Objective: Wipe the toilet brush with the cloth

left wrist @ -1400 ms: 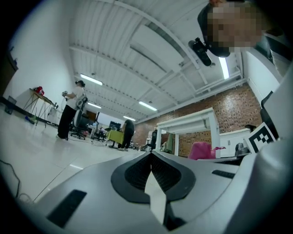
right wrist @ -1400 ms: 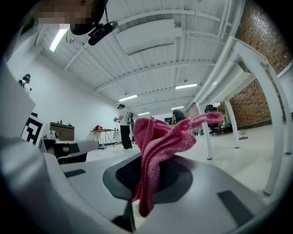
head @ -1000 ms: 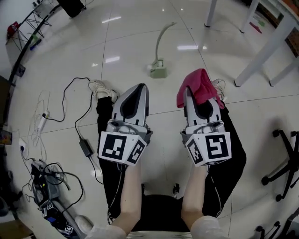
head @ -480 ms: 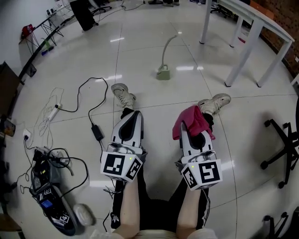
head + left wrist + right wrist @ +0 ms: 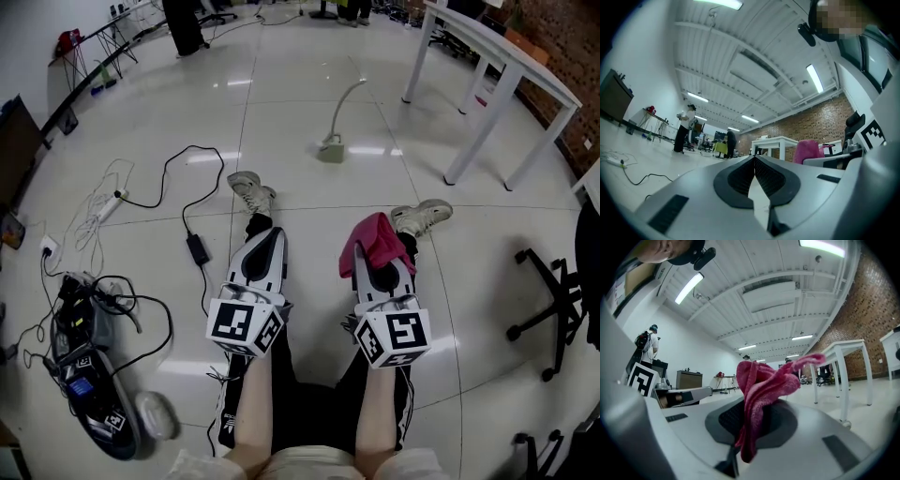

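The toilet brush [image 5: 330, 146] stands on the floor in its pale green base, its white handle curving up and to the right, well ahead of both grippers. My right gripper [image 5: 375, 246] is shut on a pink cloth [image 5: 373, 242], which bunches up over its tips; the right gripper view shows the cloth [image 5: 761, 385] clamped between the jaws of that gripper [image 5: 751, 414]. My left gripper [image 5: 269, 234] hangs beside it over the person's left leg, shut and holding nothing, its pads meeting at the tip of this gripper [image 5: 753, 159].
A white table [image 5: 497, 56] stands at the back right and a black office chair [image 5: 553, 300] at the right. Cables with a power strip [image 5: 112, 202] and an adapter [image 5: 197, 248] lie at the left, near a pile of gear [image 5: 84, 375]. The person's shoes [image 5: 248, 192] point toward the brush.
Both grippers have drawn back toward the person's body, away from the toilet brush. The pink cloth stays clamped in the right one. The head view now takes in more floor.
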Demonstrator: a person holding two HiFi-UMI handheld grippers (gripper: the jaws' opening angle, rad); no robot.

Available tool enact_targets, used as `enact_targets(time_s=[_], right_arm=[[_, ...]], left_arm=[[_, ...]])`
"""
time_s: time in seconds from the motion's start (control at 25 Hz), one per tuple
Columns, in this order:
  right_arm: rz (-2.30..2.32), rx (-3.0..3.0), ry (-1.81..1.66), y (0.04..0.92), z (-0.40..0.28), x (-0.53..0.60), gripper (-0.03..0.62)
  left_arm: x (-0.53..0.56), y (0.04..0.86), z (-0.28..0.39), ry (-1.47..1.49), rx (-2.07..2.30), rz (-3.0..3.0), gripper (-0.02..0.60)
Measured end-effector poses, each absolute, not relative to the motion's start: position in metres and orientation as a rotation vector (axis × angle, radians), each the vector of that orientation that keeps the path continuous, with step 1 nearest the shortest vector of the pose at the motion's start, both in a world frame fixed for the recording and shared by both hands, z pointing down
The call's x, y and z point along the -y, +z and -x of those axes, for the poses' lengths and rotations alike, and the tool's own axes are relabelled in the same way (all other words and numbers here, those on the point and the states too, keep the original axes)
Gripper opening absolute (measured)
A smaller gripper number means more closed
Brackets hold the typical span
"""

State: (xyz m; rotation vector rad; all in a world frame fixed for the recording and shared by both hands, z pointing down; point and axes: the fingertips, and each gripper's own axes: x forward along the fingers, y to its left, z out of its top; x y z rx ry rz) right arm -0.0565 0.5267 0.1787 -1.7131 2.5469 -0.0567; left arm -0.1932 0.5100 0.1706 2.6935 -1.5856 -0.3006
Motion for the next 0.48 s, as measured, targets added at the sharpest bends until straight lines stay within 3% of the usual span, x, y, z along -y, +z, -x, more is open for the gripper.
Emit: enact_targets(time_s=[0.48], right_arm=[[1.741,-2.481,-0.062,0.170,0.035,-0.544,0.032]], left_arm=[[-0.519,0.161,0.190,-0.249,1.614,-2.719,0.006]])
